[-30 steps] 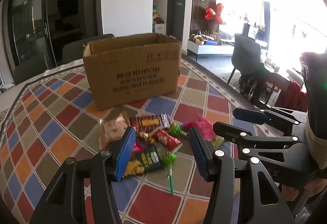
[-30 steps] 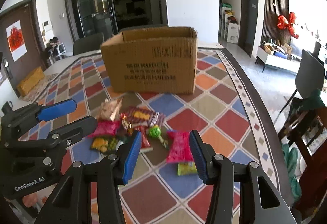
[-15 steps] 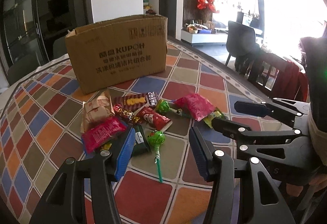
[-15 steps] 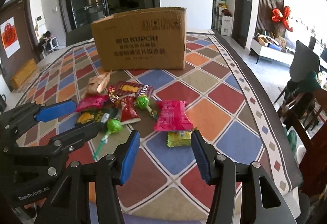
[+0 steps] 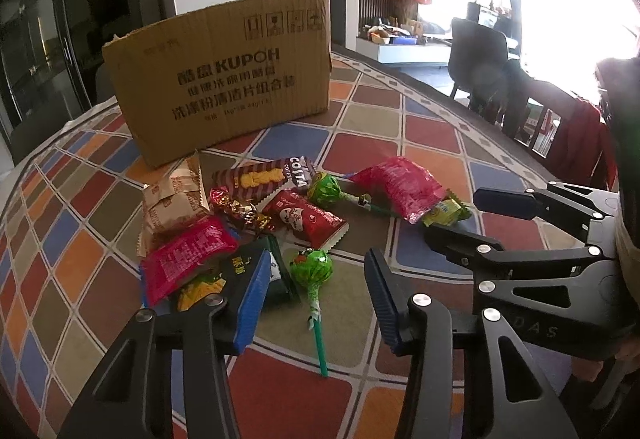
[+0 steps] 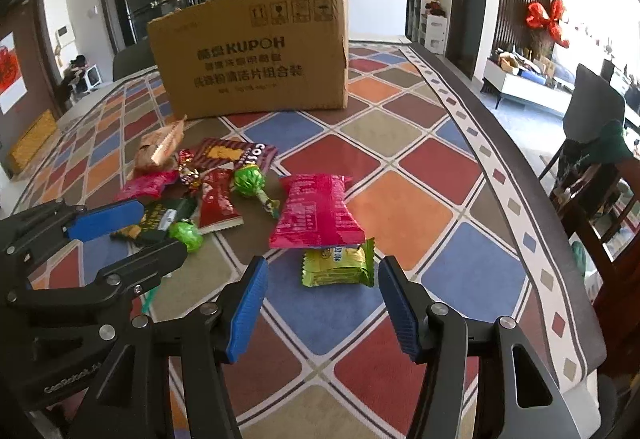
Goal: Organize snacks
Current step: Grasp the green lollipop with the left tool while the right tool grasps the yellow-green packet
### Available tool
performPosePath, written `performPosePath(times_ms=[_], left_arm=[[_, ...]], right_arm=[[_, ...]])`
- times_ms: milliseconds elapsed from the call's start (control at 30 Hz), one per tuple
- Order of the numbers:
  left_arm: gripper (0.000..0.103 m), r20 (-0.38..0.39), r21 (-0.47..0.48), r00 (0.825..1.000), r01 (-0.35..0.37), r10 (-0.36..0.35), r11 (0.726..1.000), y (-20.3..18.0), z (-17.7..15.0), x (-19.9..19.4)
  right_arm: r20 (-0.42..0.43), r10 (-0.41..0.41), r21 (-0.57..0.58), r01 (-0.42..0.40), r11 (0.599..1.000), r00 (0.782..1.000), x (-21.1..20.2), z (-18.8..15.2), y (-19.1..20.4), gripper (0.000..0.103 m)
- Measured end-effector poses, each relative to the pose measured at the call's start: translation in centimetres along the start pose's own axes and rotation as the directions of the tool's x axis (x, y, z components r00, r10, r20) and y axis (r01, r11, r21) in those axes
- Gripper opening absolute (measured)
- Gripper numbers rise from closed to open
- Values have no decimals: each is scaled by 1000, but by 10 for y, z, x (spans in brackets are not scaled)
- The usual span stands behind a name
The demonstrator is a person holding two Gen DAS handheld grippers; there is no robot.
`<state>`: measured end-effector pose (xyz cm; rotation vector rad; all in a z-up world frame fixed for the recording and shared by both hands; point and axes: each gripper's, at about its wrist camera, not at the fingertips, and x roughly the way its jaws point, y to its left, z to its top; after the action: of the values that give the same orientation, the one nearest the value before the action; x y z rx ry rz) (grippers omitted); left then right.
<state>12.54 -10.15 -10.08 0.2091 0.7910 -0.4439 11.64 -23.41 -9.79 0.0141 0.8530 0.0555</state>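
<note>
- Our left gripper (image 5: 314, 297) has its jaws partly apart and empty; they have just been closing a little. A green lollipop (image 5: 311, 266) lies in the gap just ahead, stick pointing back toward us, pads not on it.
- Our right gripper (image 6: 320, 297) also has its jaws partly apart and empty; they have just been opening. A small yellow-green packet (image 6: 338, 265) lies just ahead between the pads, half tucked under a pink packet (image 6: 316, 213).
- Beyond the left gripper, to its left, sits the main pile: a dark packet (image 5: 240, 275), another pink packet (image 5: 188, 261), a red packet (image 5: 306, 219), a Costa coffee packet (image 5: 268, 175).
- Further out, the cardboard box (image 6: 252, 51) stands on the desk (image 6: 472, 271), well apart from both grippers.
- Risk, left: the round lollipop head could roll or squirt sideways from flat pads; the left pad sits just beside the dark packet and may snag it.
- Risk, right: closing on the yellow-green packet may drag the overlapping pink packet.
- Risk, both: the grippers work near each other and could collide.
- Hidden: the box's inside and whether it is open; packet print mostly illegible; the window glare washes out the right side.
</note>
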Motion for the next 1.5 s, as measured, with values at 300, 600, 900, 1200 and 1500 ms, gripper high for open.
performPosePath(times_ms=[300, 600, 900, 1200, 1500], left_arm=[[46, -25, 3, 1000, -2, 2, 1000, 0, -1, 15], [38, -36, 15, 999, 6, -5, 1000, -2, 0, 23], [26, -66, -14, 997, 31, -32, 999, 0, -1, 29], [25, -70, -48, 996, 59, -62, 997, 2, -1, 25], [25, -20, -49, 997, 72, -73, 996, 0, 4, 6]], right_arm=[[-29, -4, 1, 4, 1000, 1000, 15, -1, -3, 58], [-36, -16, 2, 16, 1000, 999, 22, 0, -4, 58], [-32, -45, -13, 44, 999, 998, 22, 0, -3, 44], [-38, -28, 10, 28, 1000, 999, 19, 0, -6, 32], [-37, 18, 25, -17, 1000, 999, 2, -3, 0, 31]])
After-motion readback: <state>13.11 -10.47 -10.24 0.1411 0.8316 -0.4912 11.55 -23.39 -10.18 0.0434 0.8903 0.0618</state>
